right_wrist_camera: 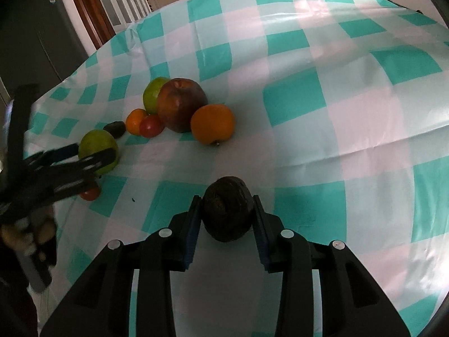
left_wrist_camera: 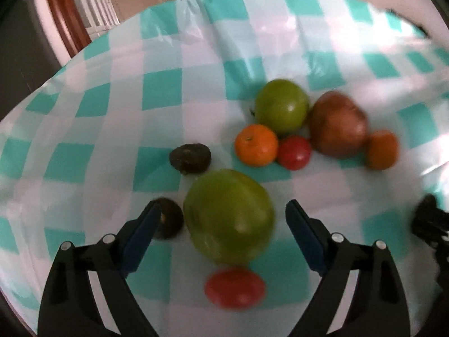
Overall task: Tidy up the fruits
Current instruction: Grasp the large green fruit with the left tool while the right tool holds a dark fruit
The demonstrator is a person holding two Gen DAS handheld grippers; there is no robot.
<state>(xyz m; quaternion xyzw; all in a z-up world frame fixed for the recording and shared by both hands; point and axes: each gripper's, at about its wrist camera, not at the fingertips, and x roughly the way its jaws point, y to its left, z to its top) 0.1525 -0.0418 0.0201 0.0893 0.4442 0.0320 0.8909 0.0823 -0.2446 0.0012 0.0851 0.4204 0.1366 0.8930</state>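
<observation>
- Right gripper (right_wrist_camera: 226, 210): clamped on a dark avocado (right_wrist_camera: 227, 209), held above the tabletop (right_wrist_camera: 322, 146), well apart from the other fruit.
- Left gripper (left_wrist_camera: 223, 219): spread wide around a large green apple (left_wrist_camera: 228, 216), blue pads clear of its skin on both sides; nothing gripped yet.
- Lying just beside that apple: a second dark avocado (left_wrist_camera: 168, 221) by the left pad, a third avocado (left_wrist_camera: 190, 158) a little beyond, and a red tomato (left_wrist_camera: 234, 287) at the near side.
- Clustered farther off, touching or nearly so: another green apple (left_wrist_camera: 282, 105), a red-brown apple (left_wrist_camera: 338, 123), two oranges (left_wrist_camera: 256, 144) (left_wrist_camera: 383, 148) and a second tomato (left_wrist_camera: 294, 151).
- No bowl, tray or basket visible in either view; destination unknown.
- Progress, as a judgement: early. Kinds mixed in one loose heap, no sorted group evident, only one avocado lifted out.
- Left to do: close on the green apple, set both pieces down, then group the remaining fruit.
</observation>
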